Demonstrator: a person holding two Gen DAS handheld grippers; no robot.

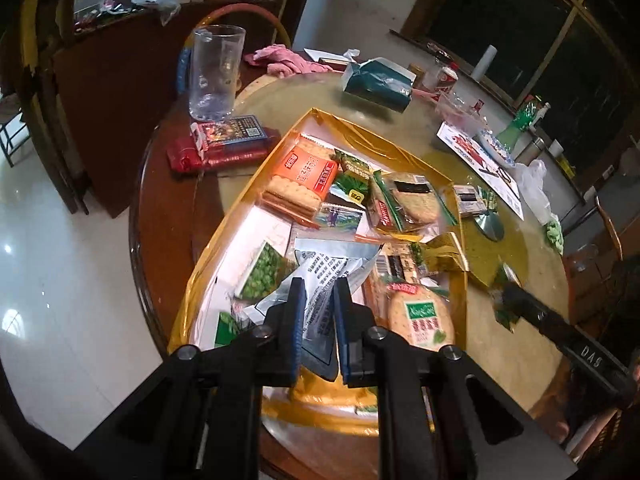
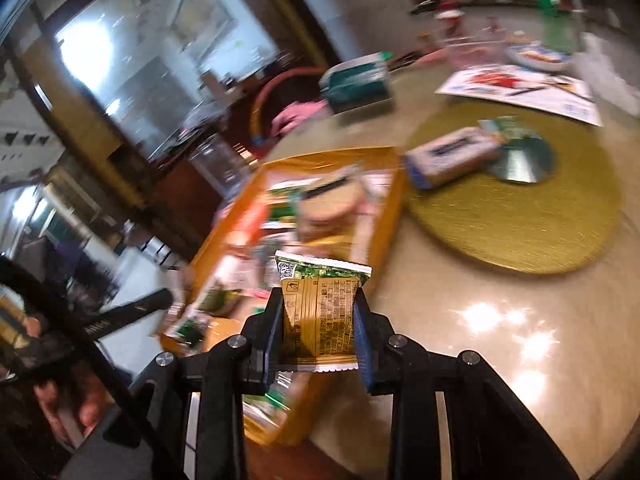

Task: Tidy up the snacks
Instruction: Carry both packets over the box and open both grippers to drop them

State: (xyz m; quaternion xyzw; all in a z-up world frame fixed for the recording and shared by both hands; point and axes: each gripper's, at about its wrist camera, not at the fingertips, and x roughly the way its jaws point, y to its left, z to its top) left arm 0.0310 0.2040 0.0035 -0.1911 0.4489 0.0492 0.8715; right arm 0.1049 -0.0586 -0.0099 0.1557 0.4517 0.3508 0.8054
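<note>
Foil packet, silver and crinkled, is pinched by left gripper over gold box; glossy gold-green sachet, at 12 o'clock, is clamped by right gripper.

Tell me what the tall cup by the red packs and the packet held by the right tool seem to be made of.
The tall cup looks like clear glass or hard plastic: you see straight through it and its rim catches light. The packet in the right tool looks like thin, glossy printed plastic film, gold and green, with crimped, serrated end seals.
</note>
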